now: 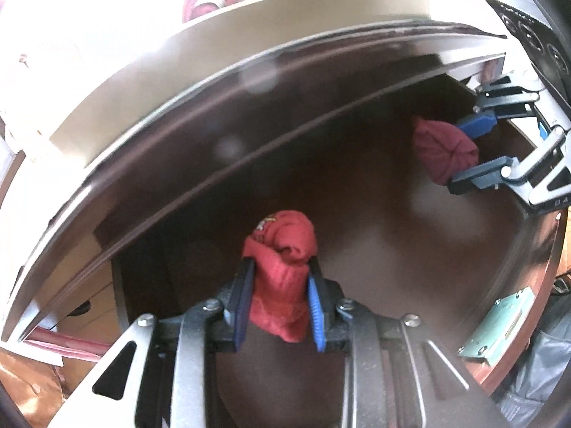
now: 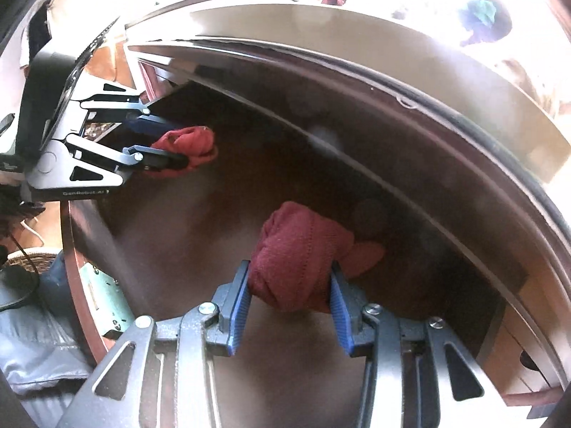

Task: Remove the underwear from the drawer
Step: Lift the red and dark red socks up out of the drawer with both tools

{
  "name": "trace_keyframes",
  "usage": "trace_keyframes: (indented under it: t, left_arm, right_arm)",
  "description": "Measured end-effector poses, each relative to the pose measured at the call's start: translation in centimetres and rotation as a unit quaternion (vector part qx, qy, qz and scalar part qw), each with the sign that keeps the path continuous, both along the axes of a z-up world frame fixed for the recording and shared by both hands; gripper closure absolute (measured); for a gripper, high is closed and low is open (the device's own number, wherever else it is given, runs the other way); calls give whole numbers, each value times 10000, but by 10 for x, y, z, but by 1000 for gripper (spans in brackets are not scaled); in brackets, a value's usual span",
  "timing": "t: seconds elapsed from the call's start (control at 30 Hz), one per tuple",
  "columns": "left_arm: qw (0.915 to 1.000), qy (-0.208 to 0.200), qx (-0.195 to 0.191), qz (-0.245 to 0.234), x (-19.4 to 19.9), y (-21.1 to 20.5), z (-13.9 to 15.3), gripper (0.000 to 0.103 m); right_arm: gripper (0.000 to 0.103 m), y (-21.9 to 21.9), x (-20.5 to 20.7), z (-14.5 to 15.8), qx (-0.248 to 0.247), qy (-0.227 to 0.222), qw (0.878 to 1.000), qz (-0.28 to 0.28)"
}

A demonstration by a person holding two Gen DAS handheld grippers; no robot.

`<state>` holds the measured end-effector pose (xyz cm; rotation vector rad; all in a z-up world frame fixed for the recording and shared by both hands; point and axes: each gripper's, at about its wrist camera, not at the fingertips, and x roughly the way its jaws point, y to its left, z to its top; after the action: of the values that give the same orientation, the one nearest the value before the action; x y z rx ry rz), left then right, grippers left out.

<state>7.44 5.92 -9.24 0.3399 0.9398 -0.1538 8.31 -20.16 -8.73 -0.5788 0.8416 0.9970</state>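
The left gripper (image 1: pixel 280 267) is clamped on a bright red rolled underwear bundle (image 1: pixel 280 278), held above the dark brown drawer (image 1: pixel 374 232). To its right, the right gripper (image 2: pixel 289 274) pinches a darker maroon underwear bundle (image 2: pixel 296 260), also over the drawer's floor.

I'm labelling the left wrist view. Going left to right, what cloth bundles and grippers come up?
left gripper clamping the red bundle → maroon bundle → right gripper holding it
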Motion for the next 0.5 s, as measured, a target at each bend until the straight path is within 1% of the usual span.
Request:
trace_keyframes:
  t: [0.07, 0.1, 0.13, 0.23, 0.3, 0.5]
  left_arm:
    - [9999, -56, -130, 49, -1, 0, 7, 77]
    - [9998, -67, -197, 70, -2, 2, 8, 77]
    - [9996, -102, -224, 100, -3, 3, 9, 77]
    - [9992, -215, -274, 195, -7, 11, 11, 77]
    - [9988, -276, -312, 239, -11, 14, 9, 77]
    - [9974, -462, -402, 380, -22, 24, 14, 77]
  right_arm:
    - [60, -1, 1, 2, 41, -20, 10000, 4]
    - [60, -4, 10, -6, 69, -12, 10000, 13]
    - [60, -12, 10, -5, 101, -22, 9999, 5]
    - [60, -17, 12, -3, 222, -11, 9997, -31]
    - [60, -35, 11, 3, 315, -15, 9995, -71]
    - [60, -37, 13, 9, 449, -79, 9989, -131]
